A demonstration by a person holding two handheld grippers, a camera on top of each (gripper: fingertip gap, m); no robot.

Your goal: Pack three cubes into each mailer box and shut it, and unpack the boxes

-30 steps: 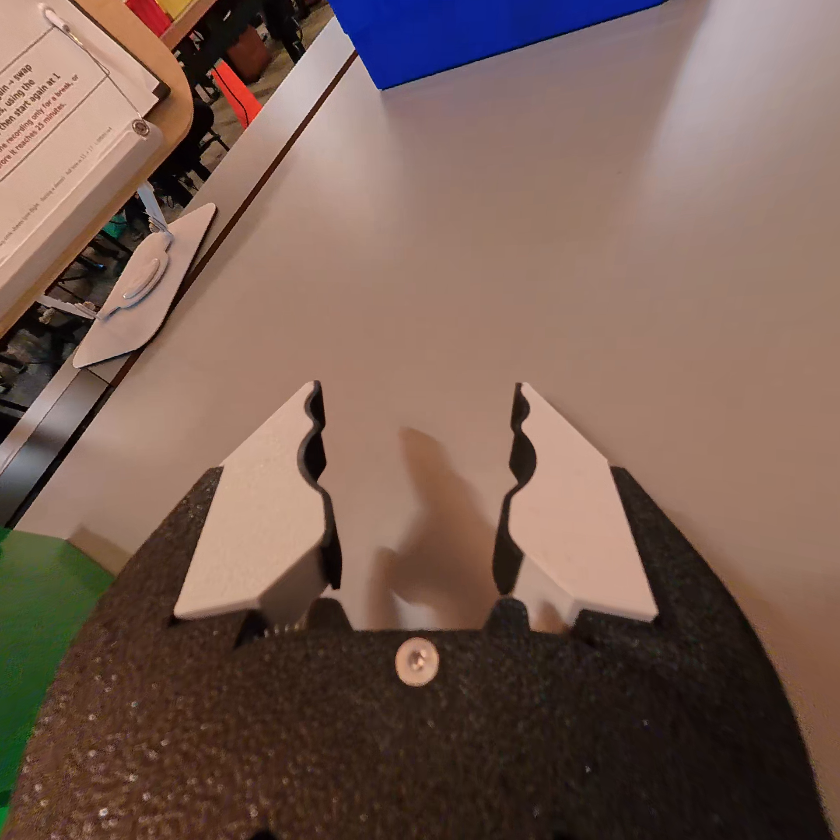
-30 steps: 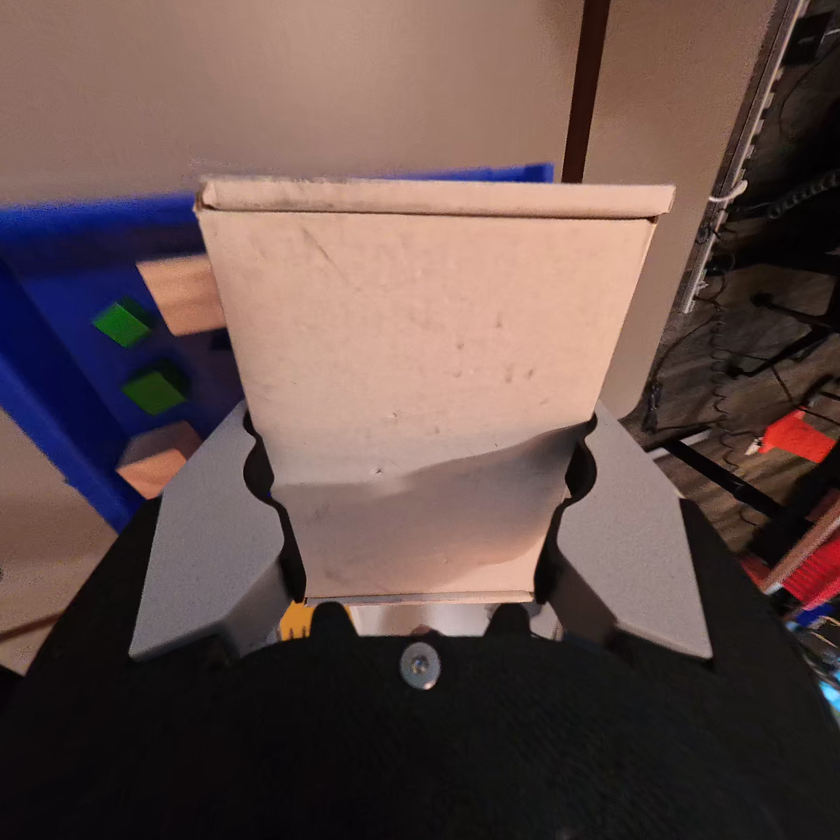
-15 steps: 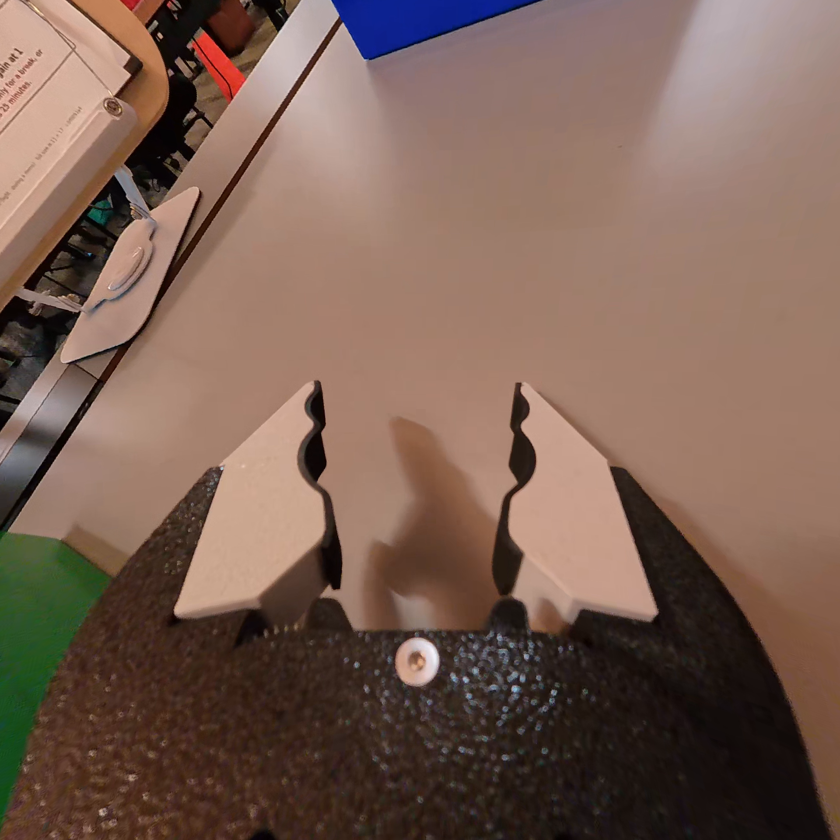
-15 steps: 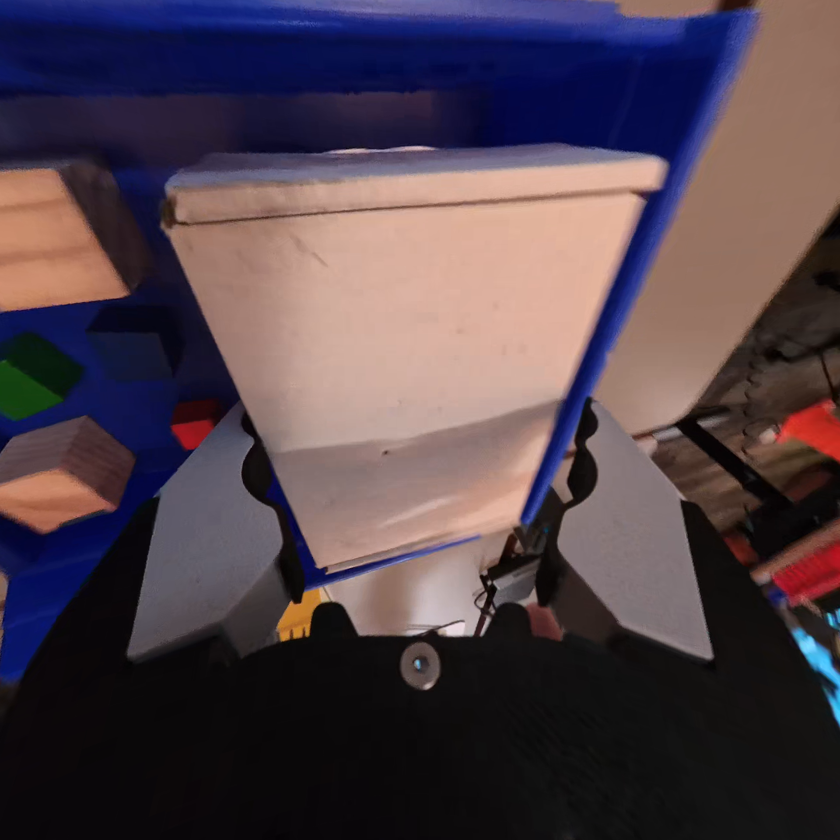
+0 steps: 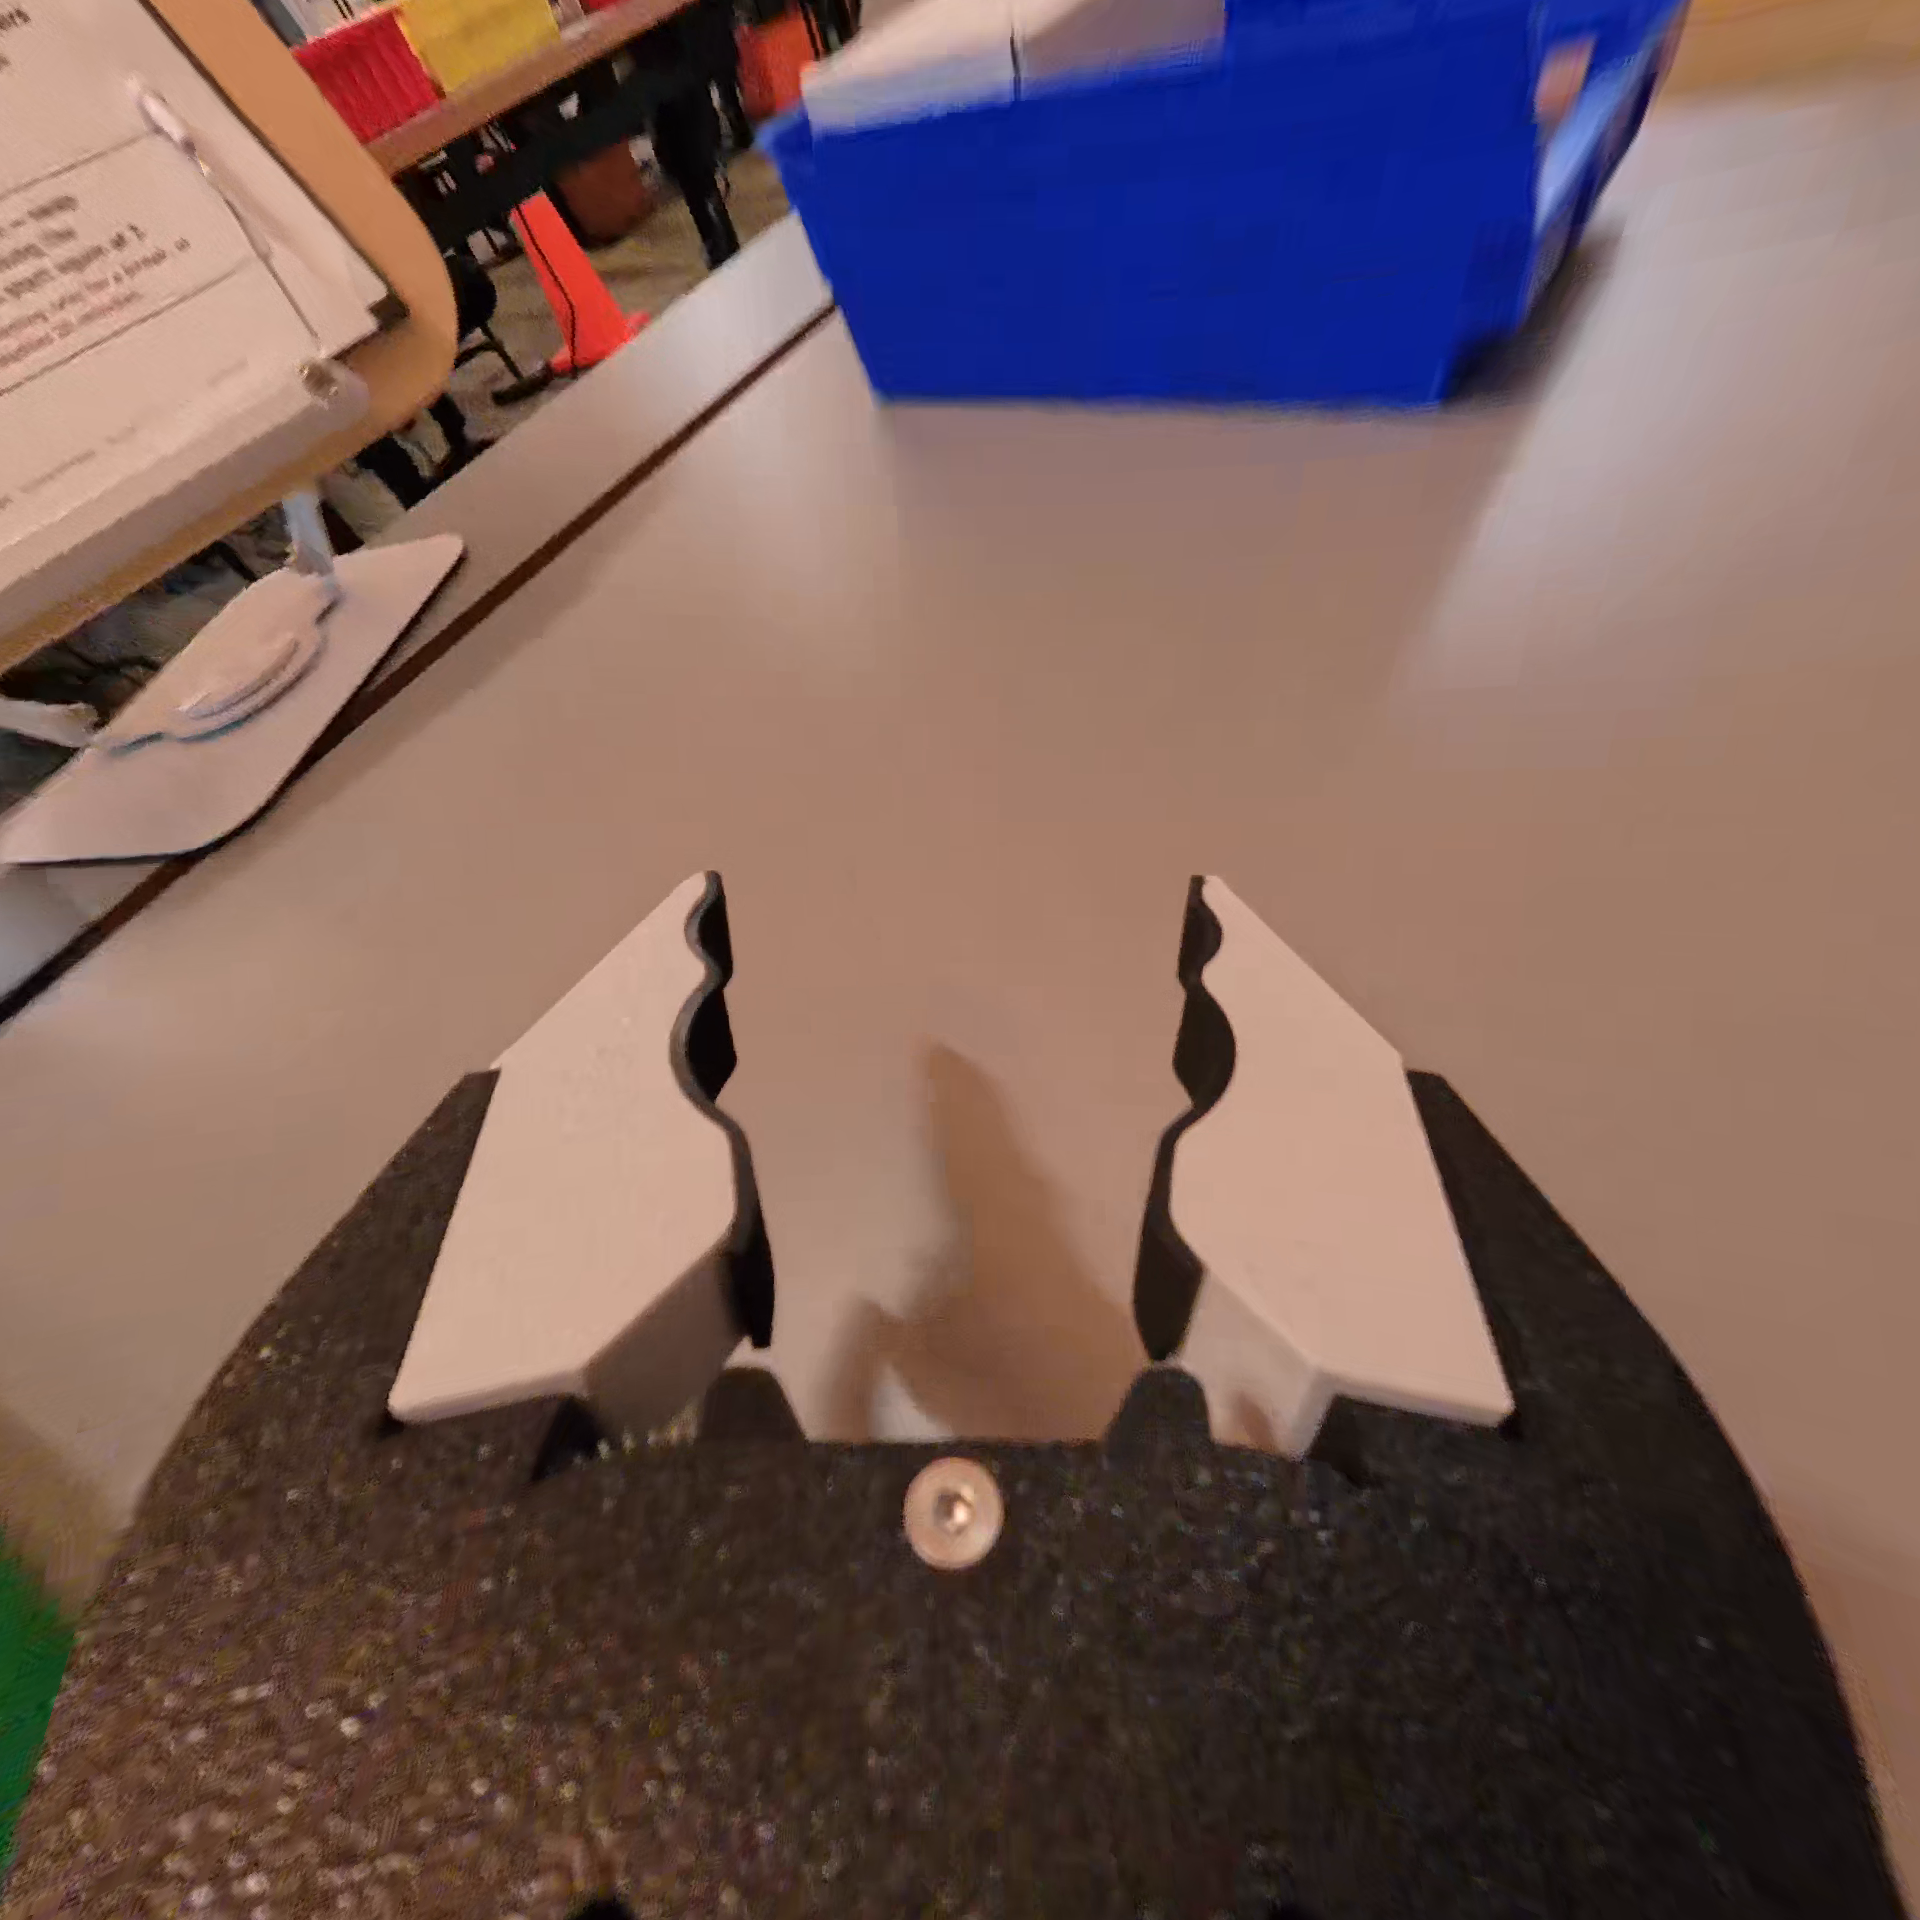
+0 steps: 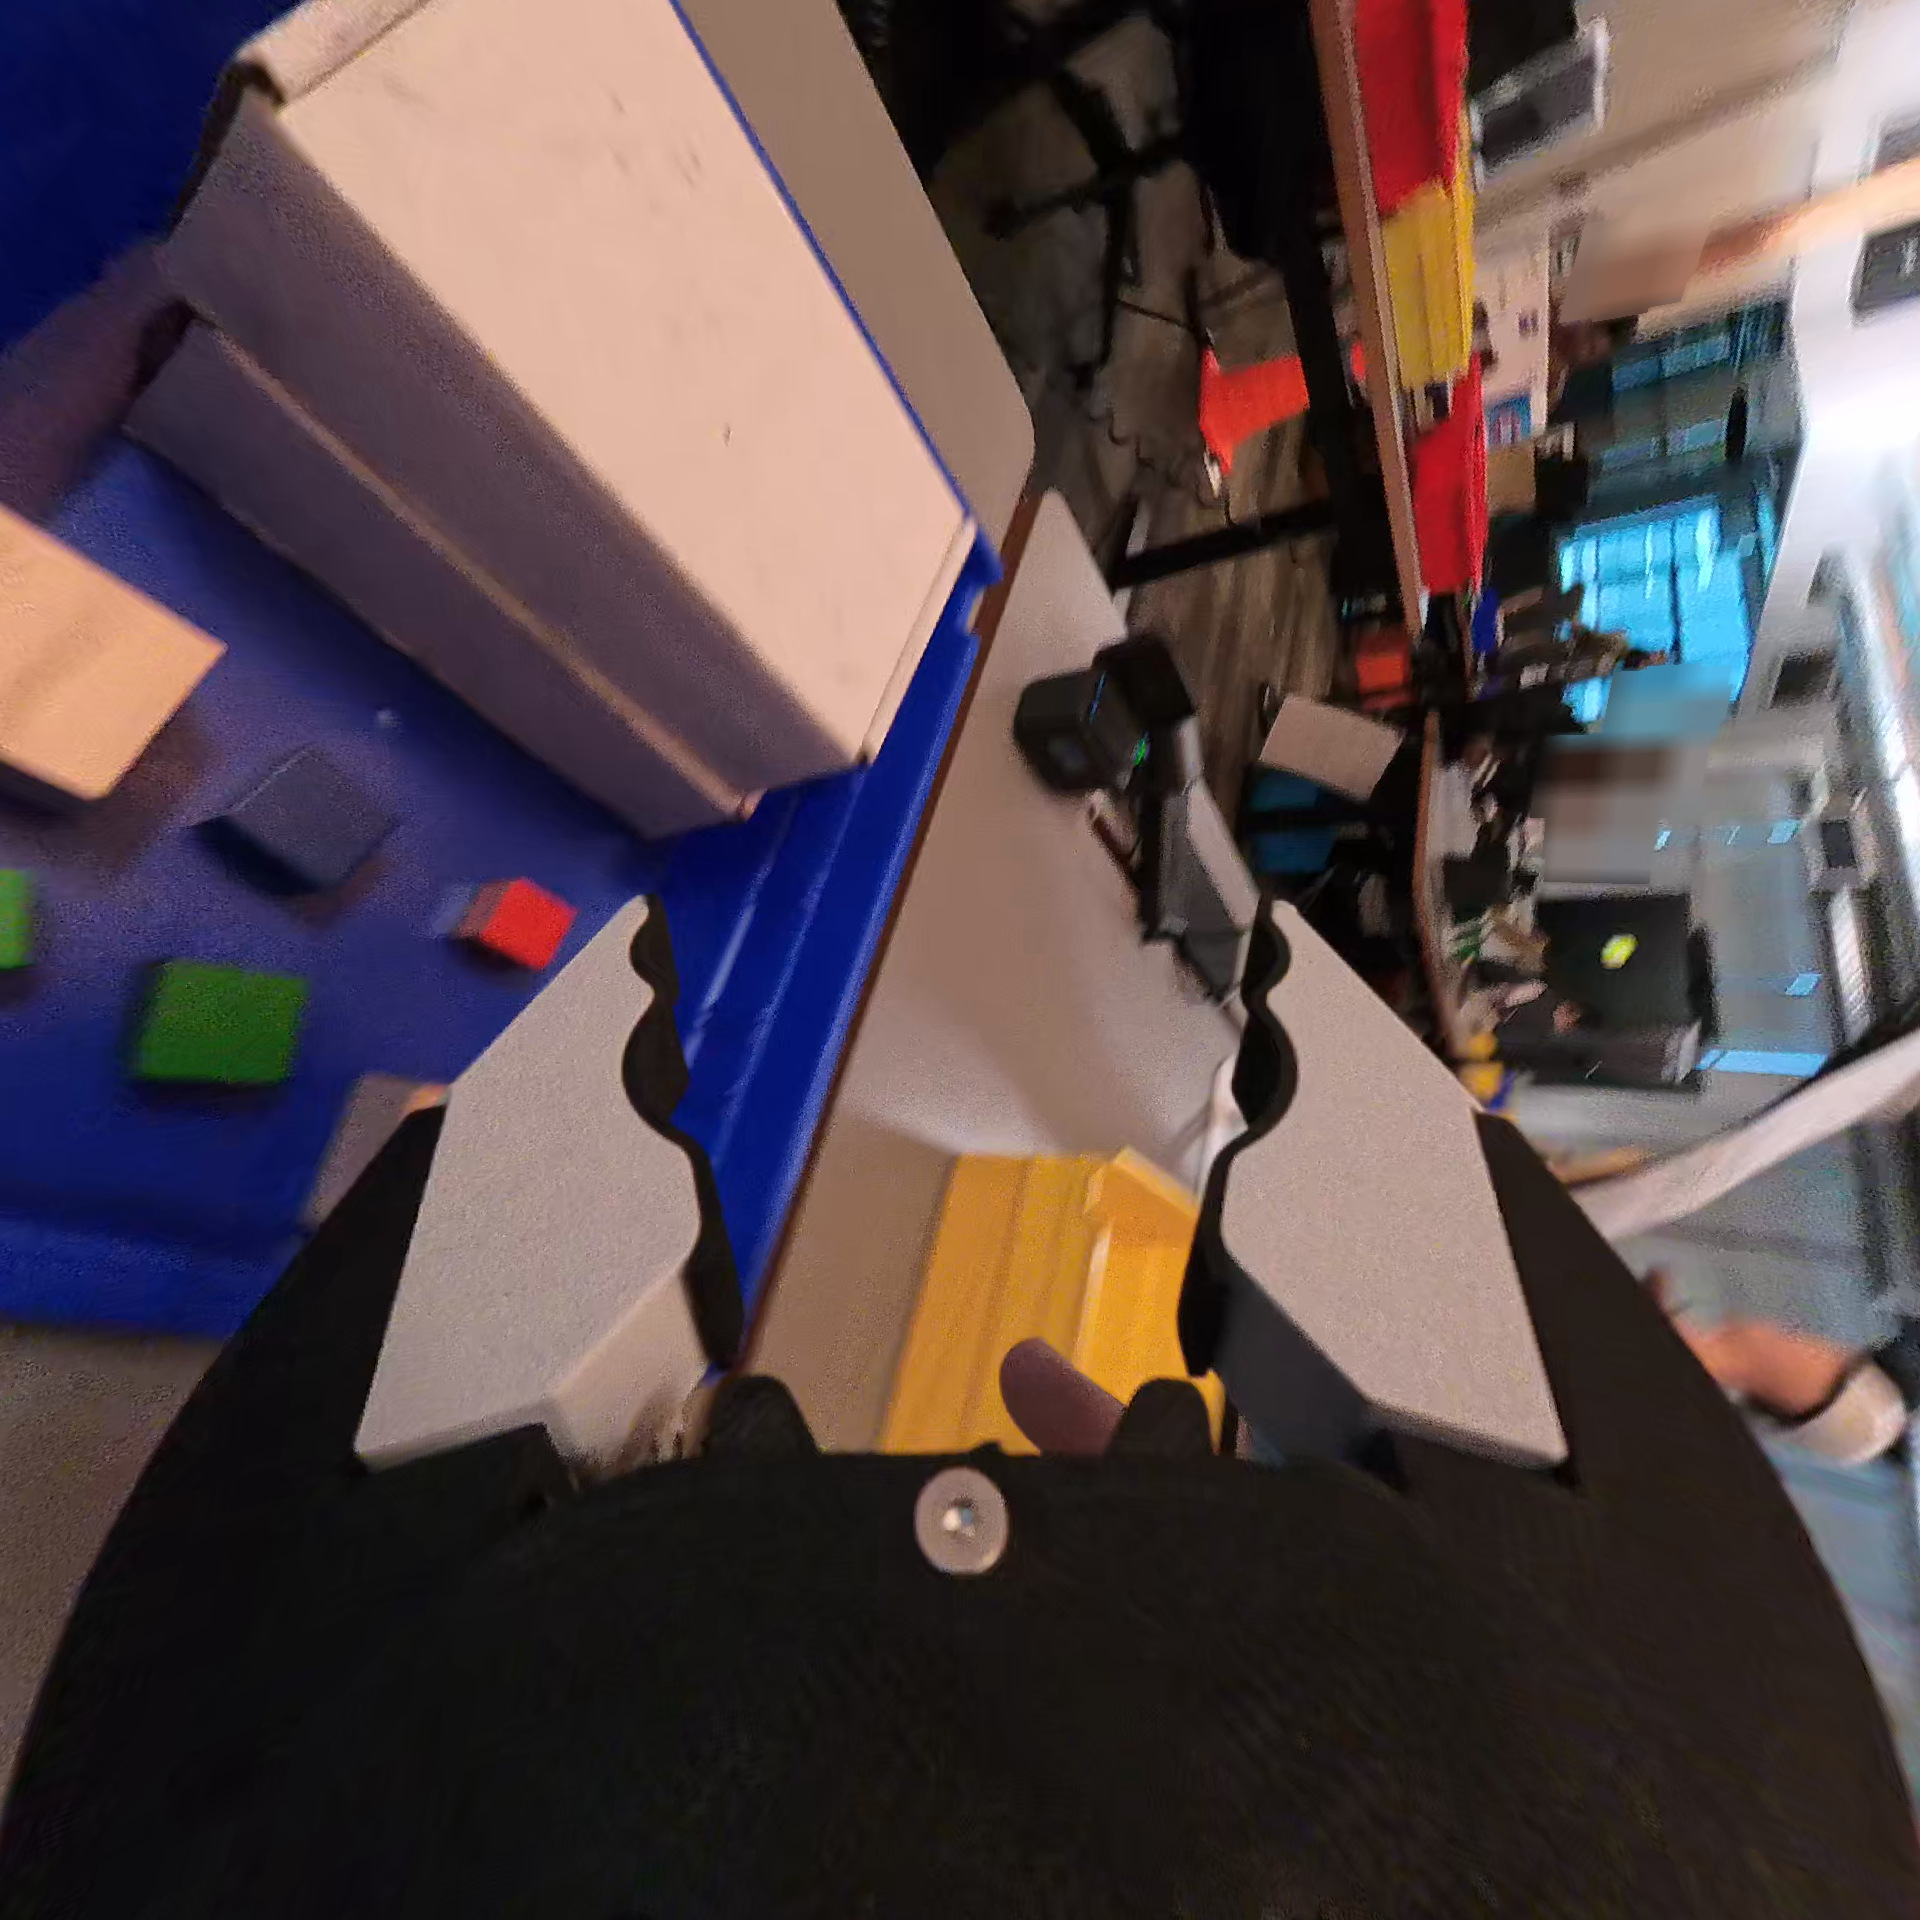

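In the right wrist view a closed cardboard mailer box [image 6: 582, 416] lies inside the blue bin [image 6: 790, 997], against its right wall. My right gripper [image 6: 951, 925] is open and empty, above the bin's right rim. On the bin floor lie a green cube [image 6: 218, 1023], a red cube [image 6: 514, 923], a dark blue cube [image 6: 296, 816] and a wooden block [image 6: 83, 655]. My left gripper [image 5: 951, 883] is open and empty, low over the grey table [image 5: 1039, 675]. The blue bin [image 5: 1174, 229] stands at the far end of the table, with the box top [image 5: 997, 52] showing above its rim.
A clipboard stand with a paper sheet [image 5: 156, 301] and its flat base [image 5: 229, 707] stands left of the table edge. An orange cone [image 5: 571, 291] is on the floor beyond. Right of the bin, a camera on a stand [image 6: 1107, 717] and a yellow bin [image 6: 1039, 1288] sit below.
My right gripper let go of the mailer box, which now lies in the blue bin, and has swung to the right. My left gripper tilted up, bringing the bin into view.
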